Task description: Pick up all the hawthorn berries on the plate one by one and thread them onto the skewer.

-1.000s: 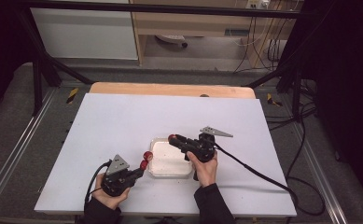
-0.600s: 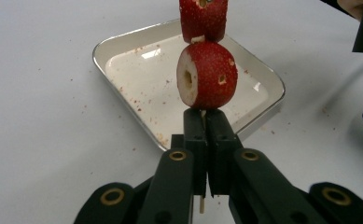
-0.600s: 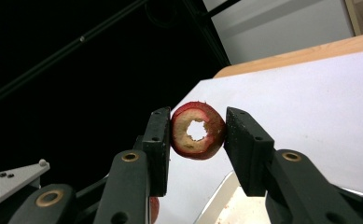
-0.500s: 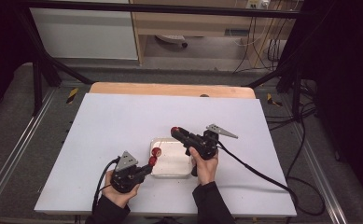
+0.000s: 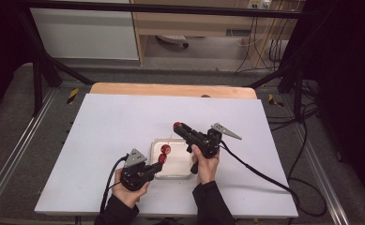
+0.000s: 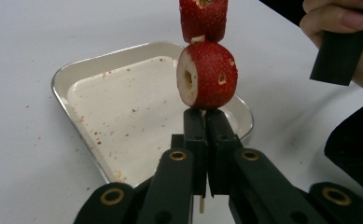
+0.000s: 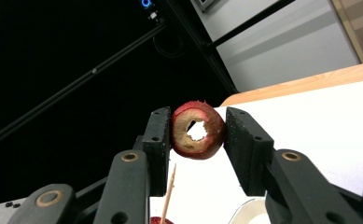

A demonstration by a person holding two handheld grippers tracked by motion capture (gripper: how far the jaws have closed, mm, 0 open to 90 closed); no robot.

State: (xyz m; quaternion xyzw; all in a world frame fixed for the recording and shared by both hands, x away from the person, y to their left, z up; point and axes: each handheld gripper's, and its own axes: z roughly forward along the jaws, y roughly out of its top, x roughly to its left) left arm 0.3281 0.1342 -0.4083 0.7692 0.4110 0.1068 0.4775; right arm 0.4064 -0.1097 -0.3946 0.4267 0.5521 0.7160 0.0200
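The left claw (image 5: 157,165), clamped on the thin wooden skewer (image 6: 201,204) of two red hawthorn fruits (image 6: 207,74), has swung over the shallow white metal tray (image 5: 186,172) toward the right claw (image 5: 177,127), clamped on a cored red fruit ring (image 7: 198,130), ready for threading

It looked like a lab, with a white table (image 5: 100,136) inside a black metal frame (image 5: 171,8), loose cables (image 5: 264,47) on grey floor, plain cabinets (image 5: 84,33) behind.

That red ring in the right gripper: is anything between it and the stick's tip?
Nothing visible. The red ring sits clamped in the right gripper, hole showing, and the stick tip rises just below it with bare space between.
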